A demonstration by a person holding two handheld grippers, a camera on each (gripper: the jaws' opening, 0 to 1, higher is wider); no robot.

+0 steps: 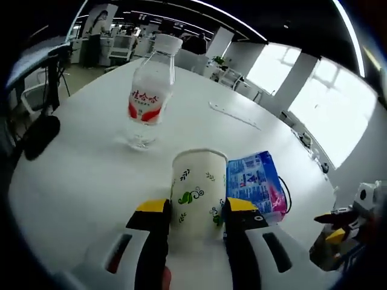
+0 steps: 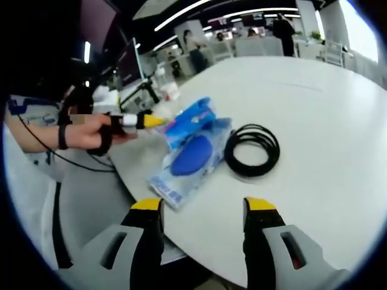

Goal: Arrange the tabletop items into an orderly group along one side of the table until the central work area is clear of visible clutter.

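The left claw (image 1: 196,214) pinches a paper cup (image 1: 198,187) printed with green leaves, its yellow-tipped jaws pressed against either side of the cup near the front of the desk (image 1: 91,163). Just right of the cup lies a blue packet (image 1: 257,181), and farther back, to the left, a clear water bottle (image 1: 148,96) with a red label stands upright and apart from everything else. A thin pale strip (image 1: 233,113) lies well beyond, toward the far right.

The right claw (image 2: 202,208) hangs spread with nothing between its jaws, near the desk's edge. Ahead of it is the blue packet (image 2: 190,151), with a coiled black cable (image 2: 253,150) just to its right, close to touching it.

By my reading the tidying is only partly done: packet and cable sit together by one edge, the cup is in hand beside them, while the bottle and the strip remain out in the open middle and would need moving over.
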